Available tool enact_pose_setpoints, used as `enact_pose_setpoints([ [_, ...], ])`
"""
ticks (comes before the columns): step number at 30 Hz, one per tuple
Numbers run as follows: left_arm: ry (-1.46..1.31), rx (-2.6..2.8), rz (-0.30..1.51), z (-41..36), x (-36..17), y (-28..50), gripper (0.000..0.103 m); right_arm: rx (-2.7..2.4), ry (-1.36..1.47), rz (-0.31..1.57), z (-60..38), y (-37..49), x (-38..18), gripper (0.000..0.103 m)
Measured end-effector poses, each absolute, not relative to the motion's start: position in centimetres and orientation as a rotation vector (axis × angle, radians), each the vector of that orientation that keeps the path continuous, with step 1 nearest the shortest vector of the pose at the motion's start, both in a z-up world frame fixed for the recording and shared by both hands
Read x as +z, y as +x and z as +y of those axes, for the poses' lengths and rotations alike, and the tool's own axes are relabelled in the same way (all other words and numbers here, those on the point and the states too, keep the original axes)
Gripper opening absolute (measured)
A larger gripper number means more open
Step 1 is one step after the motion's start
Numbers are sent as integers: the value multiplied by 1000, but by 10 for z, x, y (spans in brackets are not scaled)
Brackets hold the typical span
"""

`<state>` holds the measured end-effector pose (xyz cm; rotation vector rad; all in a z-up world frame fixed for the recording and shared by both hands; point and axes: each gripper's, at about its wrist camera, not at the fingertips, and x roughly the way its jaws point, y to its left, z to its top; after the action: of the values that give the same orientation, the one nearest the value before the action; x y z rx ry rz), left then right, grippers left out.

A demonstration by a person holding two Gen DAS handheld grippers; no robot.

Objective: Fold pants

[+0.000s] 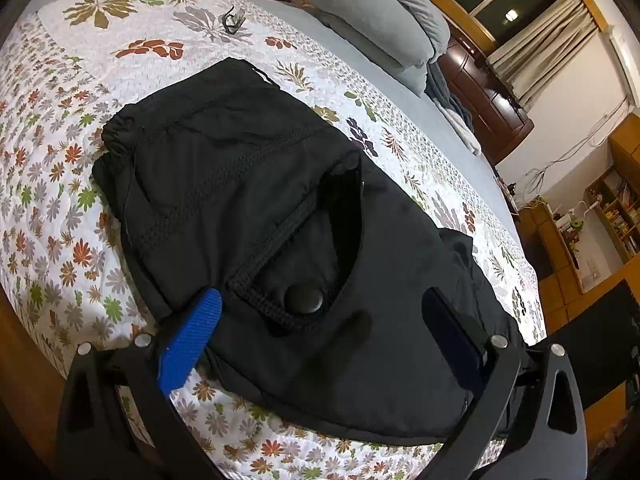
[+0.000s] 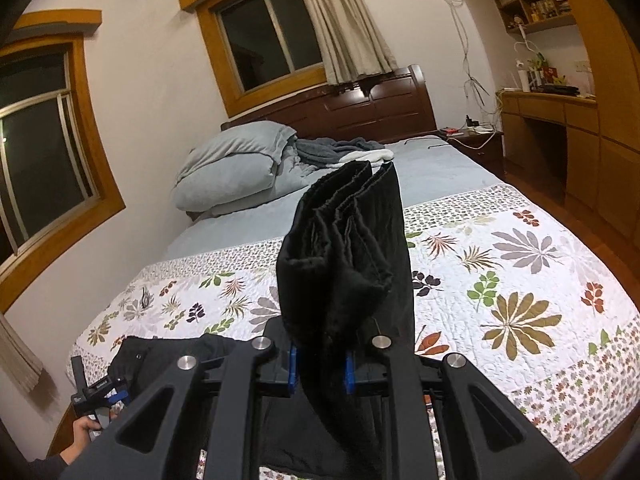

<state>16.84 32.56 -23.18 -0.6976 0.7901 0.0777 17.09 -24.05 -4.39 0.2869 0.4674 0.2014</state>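
Black pants [image 1: 280, 200] lie folded on the floral quilt [image 1: 60, 160], waistband at the far left and a snap-button pocket near me. My left gripper [image 1: 320, 320] rests low over the near part of them. Its jaws stand wide apart, the blue pad [image 1: 192, 340] at the pants' left edge and the other finger on the cloth. In the right wrist view my right gripper [image 2: 320, 368] is shut on a bunched end of the pants [image 2: 348, 248], which stands up above the bed. The left gripper [image 2: 100, 394] and a hand [image 2: 84, 428] show at the lower left.
Grey pillows and bedding [image 2: 236, 164] pile up by the dark headboard [image 2: 360, 108]. A small dark object [image 1: 232, 22] lies on the far quilt. A nightstand [image 2: 476, 138] and a wooden desk [image 2: 552, 120] stand to the right of the bed.
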Motion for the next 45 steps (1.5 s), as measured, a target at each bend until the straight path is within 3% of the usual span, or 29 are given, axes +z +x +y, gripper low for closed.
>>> enact_pose_setpoints([
  [19,-733,47,773,329,-233,163,100,275,144,574,-163,198,-56,16],
  [45,-786,-7,748,341,-236,160,100,354,-65,772,-42,214,-141,16],
])
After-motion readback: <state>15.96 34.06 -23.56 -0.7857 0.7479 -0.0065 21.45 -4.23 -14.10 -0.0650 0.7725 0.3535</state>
